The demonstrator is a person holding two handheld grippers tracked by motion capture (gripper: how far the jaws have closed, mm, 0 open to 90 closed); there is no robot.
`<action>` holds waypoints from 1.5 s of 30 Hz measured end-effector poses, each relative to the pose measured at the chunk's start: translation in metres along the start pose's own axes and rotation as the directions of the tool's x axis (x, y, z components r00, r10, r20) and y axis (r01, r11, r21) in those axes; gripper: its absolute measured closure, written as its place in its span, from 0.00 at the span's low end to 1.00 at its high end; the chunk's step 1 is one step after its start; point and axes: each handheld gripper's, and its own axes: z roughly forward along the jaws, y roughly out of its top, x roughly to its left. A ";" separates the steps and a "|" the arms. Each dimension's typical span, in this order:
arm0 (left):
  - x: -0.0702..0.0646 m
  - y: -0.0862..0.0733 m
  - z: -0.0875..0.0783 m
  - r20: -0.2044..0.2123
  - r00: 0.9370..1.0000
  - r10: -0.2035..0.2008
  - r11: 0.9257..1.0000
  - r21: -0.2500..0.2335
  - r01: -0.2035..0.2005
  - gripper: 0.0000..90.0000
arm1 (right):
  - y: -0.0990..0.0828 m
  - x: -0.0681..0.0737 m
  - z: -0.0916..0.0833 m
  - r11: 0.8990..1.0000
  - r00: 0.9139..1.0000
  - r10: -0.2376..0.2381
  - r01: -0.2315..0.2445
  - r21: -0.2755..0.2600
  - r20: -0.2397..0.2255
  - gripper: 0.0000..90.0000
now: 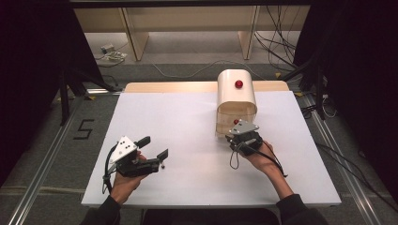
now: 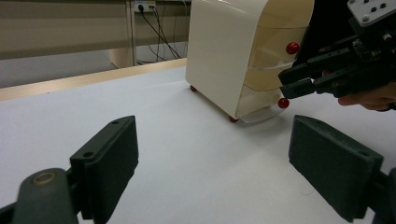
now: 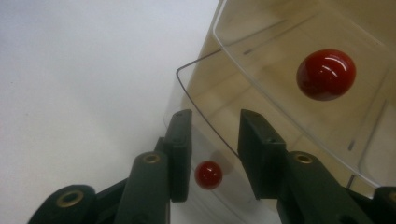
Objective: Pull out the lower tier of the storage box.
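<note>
Both hands low, grippers apart
L gripper (image 1: 152,149) jaws wide, nothing between; R gripper (image 1: 237,137) jaws part-closed, pointing away from person.

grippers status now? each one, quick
Left gripper: open, holding nothing, over the table.
Right gripper: open around the lower red knob, pads not yet touching.

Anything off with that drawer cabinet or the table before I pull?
Nothing stands out. The cream drawer cabinet stands upright on the white table, drawers look shut, nothing spilled. The right tool brackets the bottom drawer's red knob, pads apparently not touching it.
</note>
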 end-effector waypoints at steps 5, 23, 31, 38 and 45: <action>0.000 0.000 0.000 0.000 1.000 0.000 1.000 0.002 0.000 0.18 | 0.002 -0.002 0.003 1.000 1.000 -0.015 0.015 0.005 -0.006 0.78; 0.000 0.000 0.000 0.001 1.000 0.001 1.000 0.000 -0.001 0.18 | 0.000 -0.004 0.005 0.999 0.999 -0.034 0.034 0.009 -0.018 0.85; 0.000 0.000 0.000 0.002 1.000 0.002 1.000 -0.002 -0.002 0.18 | 0.000 -0.003 0.004 0.999 0.999 -0.039 0.039 0.006 -0.018 0.86; 0.000 0.001 -0.001 0.000 1.000 -0.004 1.000 -0.008 0.004 0.18 | 0.000 -0.002 0.004 0.999 0.999 -0.043 0.043 0.005 -0.018 0.87; 0.000 0.000 -0.001 0.001 1.000 -0.004 1.000 -0.008 0.004 0.18 | -0.001 -0.001 0.002 0.999 0.999 -0.042 0.042 0.008 -0.019 0.87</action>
